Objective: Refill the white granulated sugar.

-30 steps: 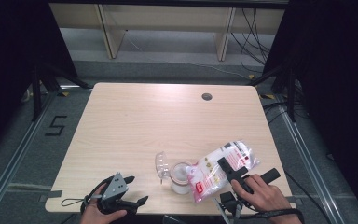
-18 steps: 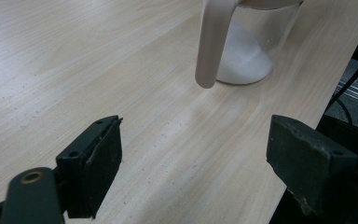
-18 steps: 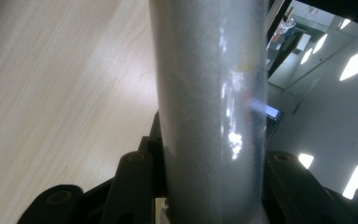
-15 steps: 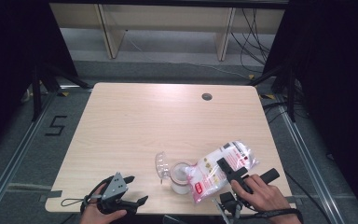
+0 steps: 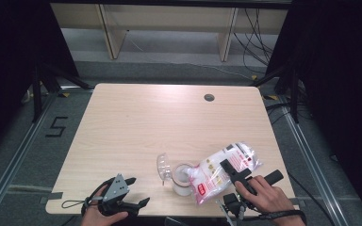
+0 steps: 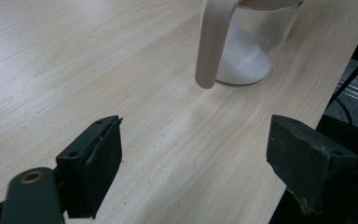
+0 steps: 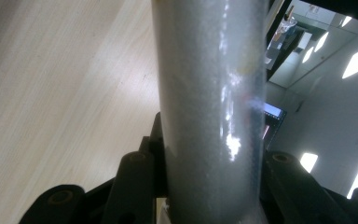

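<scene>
Roughly, the moment read as follows.

Bag: a clear plastic bag of white granules (image 5: 224, 172) with red print was held tilted over the front right part of the table, its lower end at the mouth of the jar; in the right gripper view it rose as a pale column (image 7: 212, 102) between the two black jaws.

Right gripper: the right gripper (image 5: 238, 172) pinched the bag from both sides, jaws partly closed against the plastic, with the person's right hand (image 5: 264, 197) behind it near the table's front edge.

Jar: a clear jar (image 5: 183, 179) stood upright on the table just left of the bag's lower end, white granules heaped inside (seen up close in the left gripper view (image 6: 249, 51)).

Lid: a clear hinged lid (image 5: 162, 165) stood open at the jar's left side.

Left gripper: the left gripper (image 5: 132, 203) lay low at the front left edge in the person's left hand (image 5: 99, 214), jaws spread wide with nothing between them, well apart from the jar.

Table: a light wooden table (image 5: 136, 122) with a dark round hole (image 5: 209, 97) near its far edge.
</scene>
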`<state>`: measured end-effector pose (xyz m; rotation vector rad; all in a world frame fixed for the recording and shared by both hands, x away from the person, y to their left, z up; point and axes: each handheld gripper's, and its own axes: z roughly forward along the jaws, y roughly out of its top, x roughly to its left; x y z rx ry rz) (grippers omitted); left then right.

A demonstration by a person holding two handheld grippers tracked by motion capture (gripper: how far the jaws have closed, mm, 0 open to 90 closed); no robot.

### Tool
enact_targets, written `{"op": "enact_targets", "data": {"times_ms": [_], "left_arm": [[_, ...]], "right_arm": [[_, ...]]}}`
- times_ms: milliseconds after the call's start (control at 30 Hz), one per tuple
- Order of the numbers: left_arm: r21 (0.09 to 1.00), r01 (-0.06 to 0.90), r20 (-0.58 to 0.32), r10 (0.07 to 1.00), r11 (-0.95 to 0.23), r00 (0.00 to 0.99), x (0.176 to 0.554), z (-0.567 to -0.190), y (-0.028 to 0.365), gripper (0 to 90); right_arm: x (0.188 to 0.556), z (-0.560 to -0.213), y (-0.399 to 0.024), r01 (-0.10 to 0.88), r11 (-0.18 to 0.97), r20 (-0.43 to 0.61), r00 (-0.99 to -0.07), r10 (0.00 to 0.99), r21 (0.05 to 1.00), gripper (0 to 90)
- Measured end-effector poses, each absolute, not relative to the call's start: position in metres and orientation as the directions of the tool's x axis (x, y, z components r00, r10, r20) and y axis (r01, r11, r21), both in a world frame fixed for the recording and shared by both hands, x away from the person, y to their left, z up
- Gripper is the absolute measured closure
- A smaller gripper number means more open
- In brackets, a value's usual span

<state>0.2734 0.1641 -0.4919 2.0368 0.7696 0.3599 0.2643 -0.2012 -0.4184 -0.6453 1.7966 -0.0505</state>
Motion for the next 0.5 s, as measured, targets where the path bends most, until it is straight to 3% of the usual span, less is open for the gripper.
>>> {"op": "enact_targets", "data": {"times_ms": [500], "left_arm": [[0.839,0.385,-0.050,0.649,-0.385,0.759,0.2730,-0.4922,0.1635,18.0]], "right_arm": [[0.2667,-0.4184,-0.2039,-0.406,0.859,-0.884,-0.208,-0.420,-0.312,68.8]]}}
